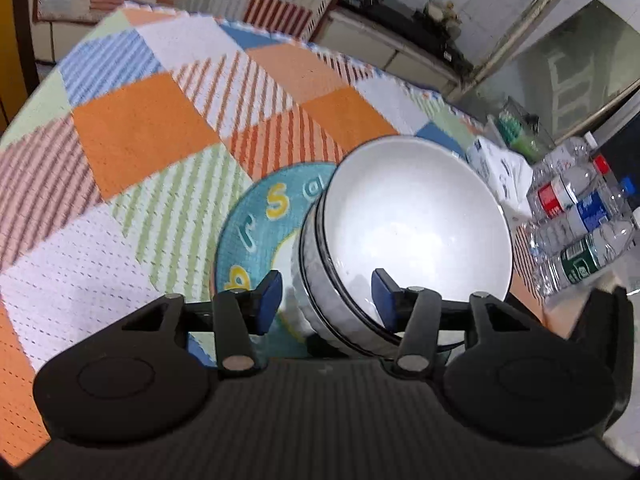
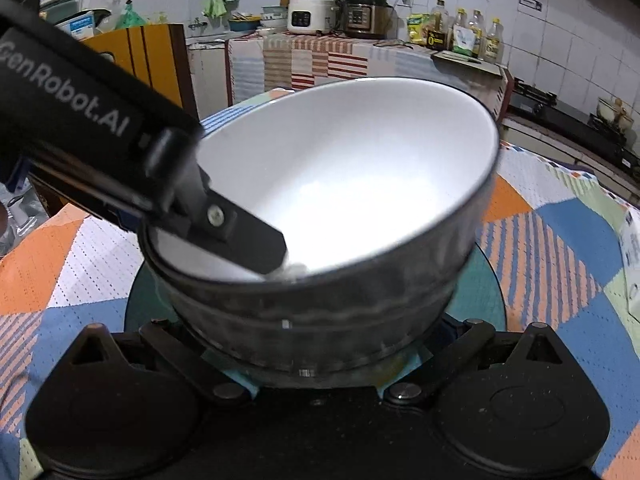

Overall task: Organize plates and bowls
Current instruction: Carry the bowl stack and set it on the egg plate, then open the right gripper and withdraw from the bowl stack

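Observation:
A bowl (image 1: 416, 220), white inside and grey outside with dark bands, leans tilted over a teal plate (image 1: 260, 216) with coloured letters on the patterned tablecloth. My left gripper (image 1: 326, 292) straddles the bowl's near wall, one blue pad outside and one inside, and neither pad presses on it, so it is open. In the right wrist view the bowl (image 2: 360, 184) fills the middle, and the left gripper's finger (image 2: 248, 240) reaches inside it. My right gripper (image 2: 316, 360) stands wide at the bowl's lower wall, above the plate (image 2: 484, 284). Its fingertips are hidden behind the bowl.
Several plastic water bottles (image 1: 576, 224) and a white packet (image 1: 500, 168) lie at the table's right edge. Beyond the table (image 2: 560, 216), a counter carries a rice cooker (image 2: 308, 16), a pressure cooker (image 2: 366, 12) and oil bottles (image 2: 464, 32). A stove (image 2: 568, 120) stands to the right.

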`<action>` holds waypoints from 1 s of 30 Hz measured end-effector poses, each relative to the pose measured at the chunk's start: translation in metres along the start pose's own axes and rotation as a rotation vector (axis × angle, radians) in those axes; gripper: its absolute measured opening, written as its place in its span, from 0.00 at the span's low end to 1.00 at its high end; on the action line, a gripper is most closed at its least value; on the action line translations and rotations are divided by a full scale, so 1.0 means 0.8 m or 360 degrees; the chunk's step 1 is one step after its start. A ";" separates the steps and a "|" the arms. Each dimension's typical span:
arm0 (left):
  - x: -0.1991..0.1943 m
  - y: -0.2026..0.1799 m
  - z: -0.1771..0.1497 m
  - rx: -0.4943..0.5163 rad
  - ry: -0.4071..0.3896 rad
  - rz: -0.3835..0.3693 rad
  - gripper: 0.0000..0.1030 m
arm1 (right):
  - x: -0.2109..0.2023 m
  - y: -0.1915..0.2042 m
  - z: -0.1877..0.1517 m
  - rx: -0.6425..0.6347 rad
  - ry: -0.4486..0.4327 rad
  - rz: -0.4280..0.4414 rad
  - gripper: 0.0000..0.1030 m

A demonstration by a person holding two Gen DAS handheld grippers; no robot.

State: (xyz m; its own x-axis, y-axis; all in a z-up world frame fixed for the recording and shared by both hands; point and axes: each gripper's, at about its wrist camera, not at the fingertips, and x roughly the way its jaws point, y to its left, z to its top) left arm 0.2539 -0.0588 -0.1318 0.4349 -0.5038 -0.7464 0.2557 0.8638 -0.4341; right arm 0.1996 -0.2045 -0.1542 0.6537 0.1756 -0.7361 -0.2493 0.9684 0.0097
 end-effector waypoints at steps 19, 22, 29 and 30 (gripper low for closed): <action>-0.129 -0.041 -0.041 0.0262 -0.0203 0.0173 0.58 | -0.135 0.005 -0.033 0.0233 -0.0104 -0.0267 0.98; -0.150 -0.048 -0.050 0.0299 -0.0195 0.0180 0.59 | -0.143 -0.002 -0.032 0.0259 -0.0076 -0.0337 0.98; -0.208 -0.060 -0.074 0.0349 -0.0248 0.0216 0.67 | -0.188 -0.007 -0.029 0.0415 -0.0090 -0.0384 0.98; -0.217 -0.062 -0.078 0.0358 -0.0261 0.0231 0.68 | -0.197 -0.005 -0.028 0.0422 -0.0098 -0.0396 0.98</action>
State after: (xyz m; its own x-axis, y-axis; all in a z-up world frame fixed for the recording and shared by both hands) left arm 0.1119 -0.0142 -0.0125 0.6098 -0.3848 -0.6929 0.3577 0.9138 -0.1926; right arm 0.0814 -0.2401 -0.0534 0.7150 -0.0682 -0.6958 0.1110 0.9937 0.0167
